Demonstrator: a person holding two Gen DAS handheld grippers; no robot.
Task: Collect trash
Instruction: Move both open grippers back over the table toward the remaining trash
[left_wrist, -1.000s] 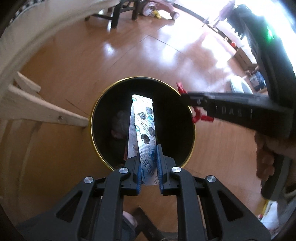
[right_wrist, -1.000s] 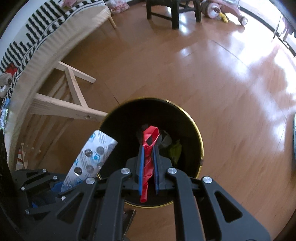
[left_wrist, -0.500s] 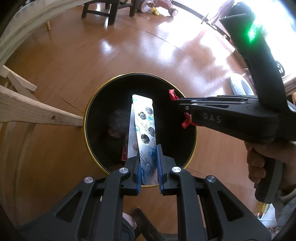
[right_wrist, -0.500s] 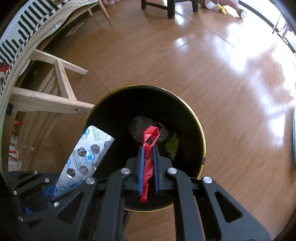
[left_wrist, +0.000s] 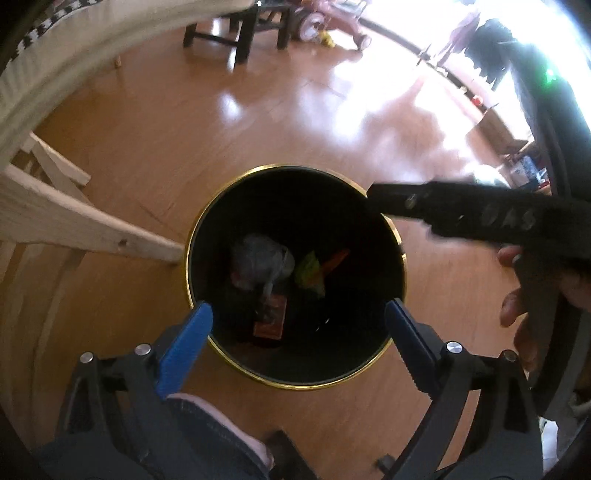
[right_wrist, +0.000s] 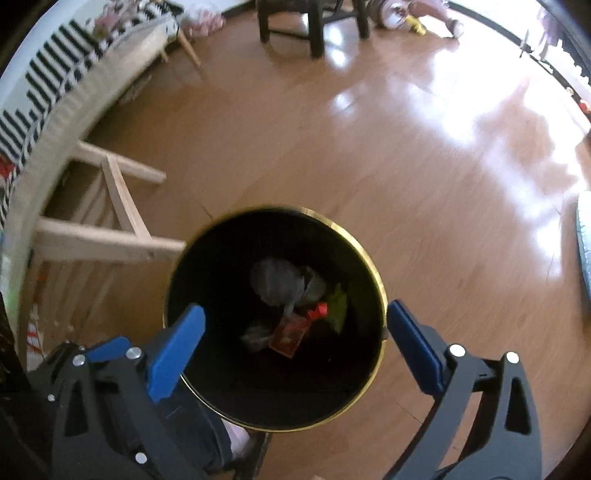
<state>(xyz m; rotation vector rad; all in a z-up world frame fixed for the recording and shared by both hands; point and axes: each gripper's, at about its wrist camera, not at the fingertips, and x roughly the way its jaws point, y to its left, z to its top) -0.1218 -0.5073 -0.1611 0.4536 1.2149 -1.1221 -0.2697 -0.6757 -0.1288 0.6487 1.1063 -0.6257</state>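
**Both grippers open over the bin**

A wooden floor (right_wrist: 369, 155) is filling both views, shining under strong light toward the far right corner. A pale wooden frame (left_wrist: 74, 225) is standing at the left edge of the floor, one of its bars reaching up to the bin's left side. A dark chair (right_wrist: 314, 22) is standing near the far edge.

A black bin (left_wrist: 295, 378) with a gold rim is sitting on the floor, directly below both grippers. The left gripper (left_wrist: 297, 325) is hanging over its near rim, jaws having just been opening and now spread wide, with nothing between the blue pads (left_wrist: 184, 347). The right gripper (right_wrist: 295, 332) is doing the same: jaws having just been opening, now released and wide apart, nothing between them. In the left view, the right gripper is reaching in from the right edge over the bin's far right rim, with a hand (left_wrist: 524, 314) wrapping its grip.

Trash is lying at the bottom of the bin: a grey crumpled wad (right_wrist: 277, 284) toward the far left, a green scrap (right_wrist: 338, 306) to the right, a red-orange packet (right_wrist: 290, 336) nearer, and a small red scrap (right_wrist: 319, 310) between packet and green scrap.
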